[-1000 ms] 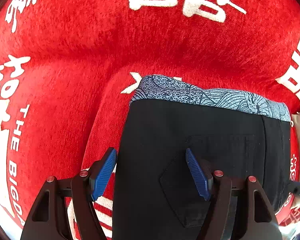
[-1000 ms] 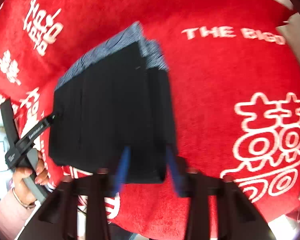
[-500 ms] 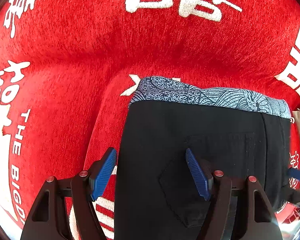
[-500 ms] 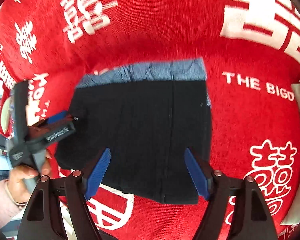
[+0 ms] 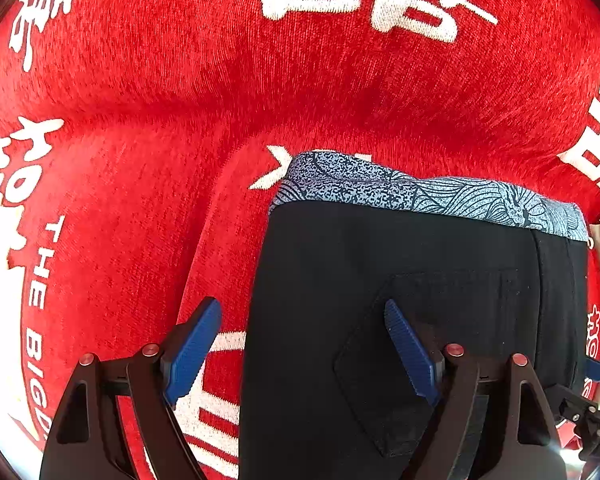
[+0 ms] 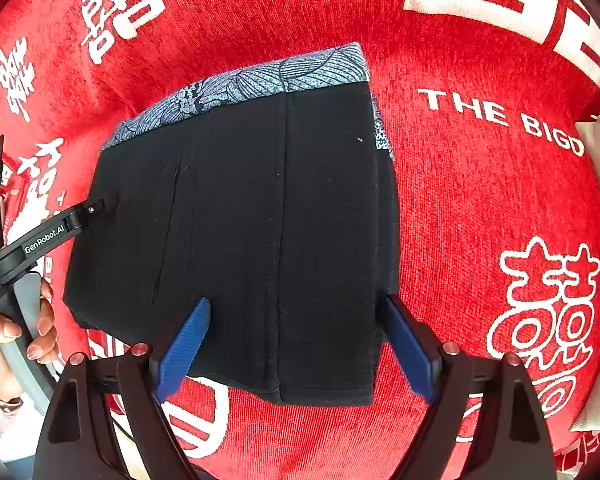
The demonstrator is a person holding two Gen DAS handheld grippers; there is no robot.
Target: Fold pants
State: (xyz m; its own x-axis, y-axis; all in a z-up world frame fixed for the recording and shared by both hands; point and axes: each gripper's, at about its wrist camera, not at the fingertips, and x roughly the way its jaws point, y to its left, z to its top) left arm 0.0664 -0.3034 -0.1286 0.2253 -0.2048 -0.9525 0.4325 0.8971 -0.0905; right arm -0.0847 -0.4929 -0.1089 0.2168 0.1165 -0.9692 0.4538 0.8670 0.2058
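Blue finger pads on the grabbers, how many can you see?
4. Two on the left gripper, spread over the folded black pants, and two on the right gripper, spread over the pants' near edge. None look hidden.

The pants (image 6: 252, 232) are black with a blue-and-white patterned band along their far edge. They lie folded into a flat, compact rectangle on the red blanket (image 6: 480, 200), with 1 back pocket (image 5: 440, 344) facing up. A second folded layer peeks out along the right edge, over the blanket's white lettering.
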